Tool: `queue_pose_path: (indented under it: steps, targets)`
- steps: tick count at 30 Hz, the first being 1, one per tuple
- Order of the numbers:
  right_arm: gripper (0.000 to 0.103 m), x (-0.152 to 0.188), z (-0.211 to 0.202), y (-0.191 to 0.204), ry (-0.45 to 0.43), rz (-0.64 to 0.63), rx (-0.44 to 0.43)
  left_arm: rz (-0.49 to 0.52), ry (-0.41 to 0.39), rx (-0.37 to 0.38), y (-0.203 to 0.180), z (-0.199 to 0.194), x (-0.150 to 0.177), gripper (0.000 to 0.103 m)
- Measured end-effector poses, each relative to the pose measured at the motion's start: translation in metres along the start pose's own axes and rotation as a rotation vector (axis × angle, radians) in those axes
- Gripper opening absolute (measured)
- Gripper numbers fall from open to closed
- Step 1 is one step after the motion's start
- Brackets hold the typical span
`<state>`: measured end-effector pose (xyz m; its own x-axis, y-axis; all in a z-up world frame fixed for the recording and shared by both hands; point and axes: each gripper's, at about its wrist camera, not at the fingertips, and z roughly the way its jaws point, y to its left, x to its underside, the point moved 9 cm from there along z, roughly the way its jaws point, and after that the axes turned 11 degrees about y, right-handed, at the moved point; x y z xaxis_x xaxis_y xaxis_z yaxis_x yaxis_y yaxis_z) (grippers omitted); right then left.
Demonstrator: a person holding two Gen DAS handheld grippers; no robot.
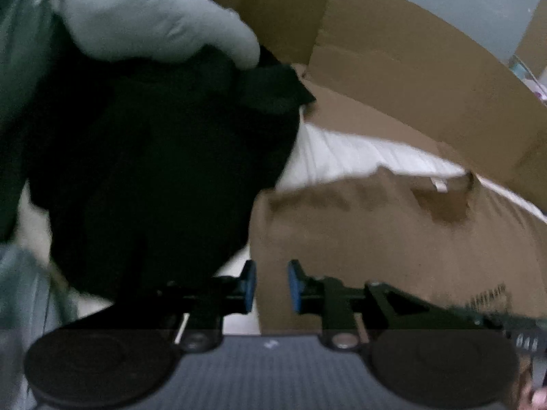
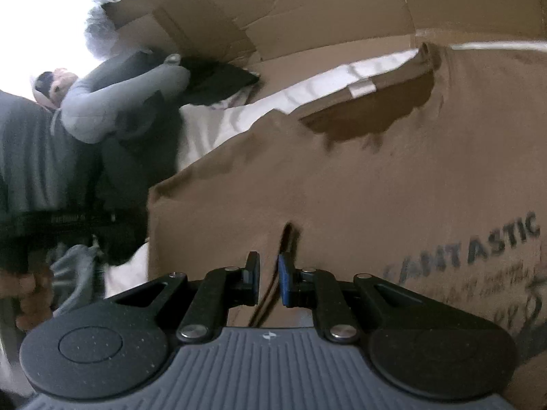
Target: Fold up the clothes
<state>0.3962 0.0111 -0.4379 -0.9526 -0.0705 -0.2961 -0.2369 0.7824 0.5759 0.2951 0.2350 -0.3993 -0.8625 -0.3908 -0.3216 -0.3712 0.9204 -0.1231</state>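
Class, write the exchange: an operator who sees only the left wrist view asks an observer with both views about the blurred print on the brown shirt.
Operator: What does that print say?
Observer: In the right wrist view the print on the brown shirt reads FANTASTIC.
Operator: Where is the other gripper?
Observer: The right gripper hangs over the shirt's plain part, beside the print, with a dark crease between its jaws.

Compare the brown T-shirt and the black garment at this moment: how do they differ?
The brown T-shirt lies spread flat, printed with dark lettering; the black garment is bunched, plain, held up by a gloved hand. Neither sits in the left gripper or right gripper.
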Motion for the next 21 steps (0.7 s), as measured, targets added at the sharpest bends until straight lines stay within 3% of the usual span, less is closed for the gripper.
queue_pose_path:
  steps: [3, 10, 12, 13, 14, 15, 17, 21]
  targets:
    - [0.026, 0.014, -0.009, 0.005, 0.009, 0.006, -0.014, 0.009, 0.006, 0.002, -0.001, -0.010, 0.032, 0.021]
    - [0.027, 0.055, -0.014, 0.014, 0.062, 0.043, -0.058, -0.129, -0.020, 0.129, -0.013, -0.019, 0.097, 0.021]
    - [0.027, 0.066, -0.011, 0.017, 0.080, 0.037, -0.064, -0.174, -0.033, 0.179, -0.019, -0.018, 0.112, 0.027]
    - [0.027, 0.071, -0.010, 0.018, 0.088, 0.034, -0.067, -0.197, -0.039, 0.204, -0.021, -0.018, 0.120, 0.046]
    - [0.027, 0.075, -0.009, 0.017, 0.093, 0.036, -0.068, -0.220, -0.045, 0.229, -0.024, -0.018, 0.127, 0.059]
    - [0.027, 0.077, -0.009, 0.016, 0.094, 0.042, -0.068, -0.242, -0.051, 0.253, -0.027, -0.018, 0.135, 0.059]
    - [0.027, 0.082, -0.011, 0.012, 0.088, 0.068, -0.066, -0.281, -0.069, 0.229, -0.028, -0.013, 0.142, 0.057]
    - [0.027, 0.090, -0.019, 0.005, 0.073, 0.078, -0.033, -0.372, -0.033, 0.262, -0.036, 0.001, 0.156, 0.057]
